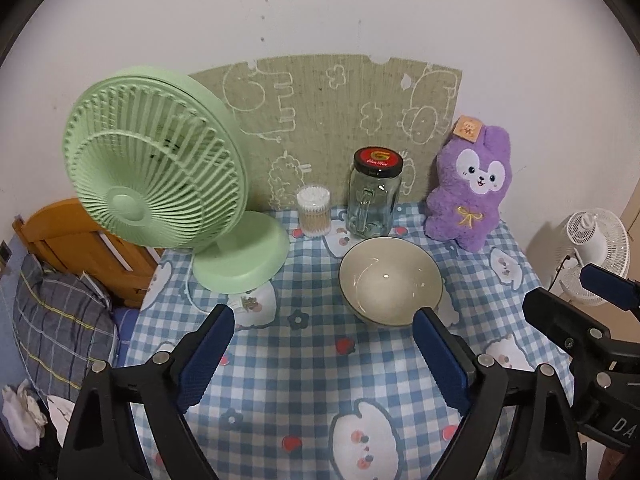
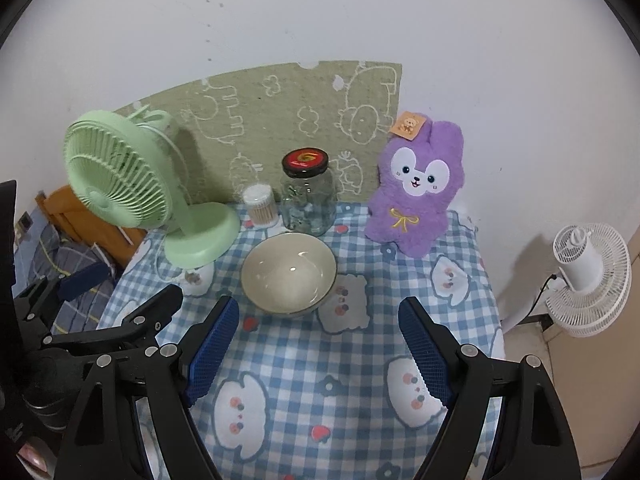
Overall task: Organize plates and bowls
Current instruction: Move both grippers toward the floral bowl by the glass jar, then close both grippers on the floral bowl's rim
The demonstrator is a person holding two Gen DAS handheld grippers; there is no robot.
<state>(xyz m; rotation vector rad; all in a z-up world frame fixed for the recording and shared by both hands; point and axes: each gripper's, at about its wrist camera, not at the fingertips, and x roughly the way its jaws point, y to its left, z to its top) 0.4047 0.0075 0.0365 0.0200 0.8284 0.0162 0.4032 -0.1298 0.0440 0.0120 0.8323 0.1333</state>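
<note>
So the round cream ceramic bowl [image 1: 390,282] with a dark rim sits empty, mid-table on the blue checked tablecloth [image 1: 304,368]. At its 12 o'clock: a clear glass jar [image 1: 372,196] with a black-and-red lid. At 10, a mint-green desk fan [image 1: 160,172]; at 2, a purple plush bunny [image 1: 470,184]. Left gripper [image 1: 324,356] and right gripper [image 2: 318,354] both gape wide, holding nothing, short of the bowl.

The scene is being lit dimly and evenly from overhead. Small glints are being thrown off the bowl [image 1: 390,280] and glass jar [image 1: 374,196]. Soft shadows are being cast on the wall [image 2: 500,80]. Edges are being bent by fisheye distortion, corners are being blacked out, and fine detail is being softened.
</note>
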